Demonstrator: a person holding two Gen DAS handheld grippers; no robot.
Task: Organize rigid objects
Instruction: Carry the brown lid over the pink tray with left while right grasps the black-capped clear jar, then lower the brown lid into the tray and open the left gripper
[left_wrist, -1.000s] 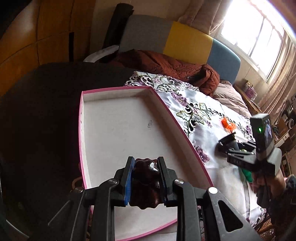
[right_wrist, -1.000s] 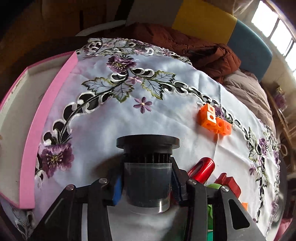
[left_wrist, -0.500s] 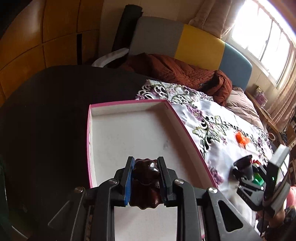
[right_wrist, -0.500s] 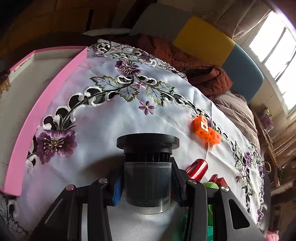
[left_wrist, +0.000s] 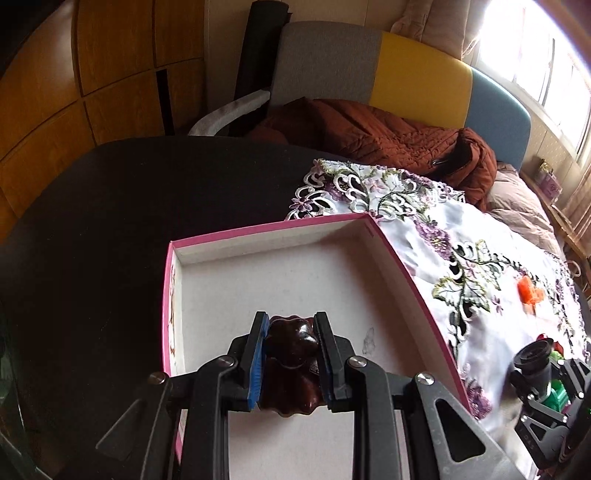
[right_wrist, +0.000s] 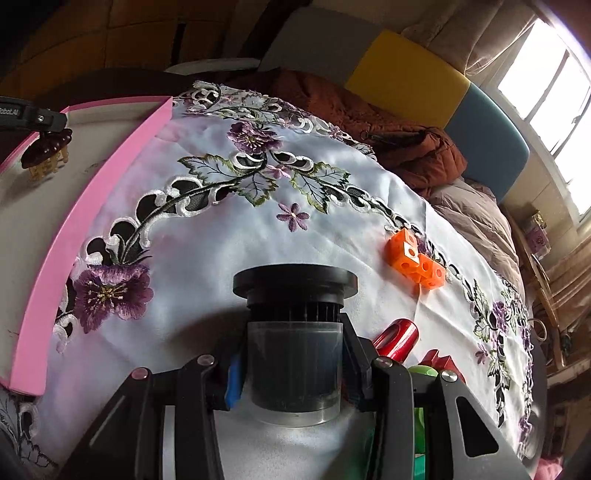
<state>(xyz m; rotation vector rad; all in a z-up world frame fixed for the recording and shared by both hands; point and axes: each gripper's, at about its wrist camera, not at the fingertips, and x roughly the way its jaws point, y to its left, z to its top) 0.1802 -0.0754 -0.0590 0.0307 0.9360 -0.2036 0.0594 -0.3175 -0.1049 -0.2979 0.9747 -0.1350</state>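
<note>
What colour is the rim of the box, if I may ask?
Pink rim, best seen from the right wrist.

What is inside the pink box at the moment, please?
The pink box shows only a bare white floor. The left tool holds a dark brown hair clip above it; the near part of the floor is hidden by that tool.

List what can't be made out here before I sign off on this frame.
- Left wrist view: the lower part of the dark brown clip is hidden between the left tool pads.
- Left wrist view: green toy beside the right tool is small and partly covered.
- Right wrist view: red pieces and a green item are blocked by the tool and its dark jar.
</note>
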